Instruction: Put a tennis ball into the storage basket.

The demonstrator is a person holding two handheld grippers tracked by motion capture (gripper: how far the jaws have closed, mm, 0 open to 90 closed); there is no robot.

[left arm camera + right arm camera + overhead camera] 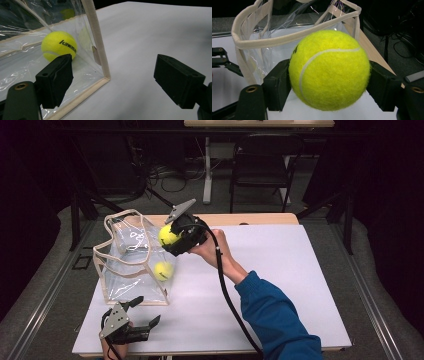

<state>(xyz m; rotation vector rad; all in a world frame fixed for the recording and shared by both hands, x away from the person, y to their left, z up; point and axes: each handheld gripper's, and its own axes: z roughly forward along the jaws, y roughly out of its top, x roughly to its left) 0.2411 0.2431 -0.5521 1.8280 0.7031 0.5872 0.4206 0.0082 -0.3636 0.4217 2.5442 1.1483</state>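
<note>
The right gripper (172, 237) pinched a yellow tennis ball (167, 235) between its jaws, raised just beside the open top of the clear bag (131, 262), which stood near the counter's (280, 270) far left corner. A second tennis ball (163, 270) lay inside the bag on its bottom. The left gripper (146, 312) hung near the front left corner, jaws spread wide and empty, just beside the bag's lower edge.

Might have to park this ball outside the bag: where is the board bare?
The white board is bare right of the blue sleeve, out to its right edge, and in front between the open left gripper and the sleeve. It is crowded at the clear plastic bag, where the right gripper holds a yellow tennis ball.
</note>
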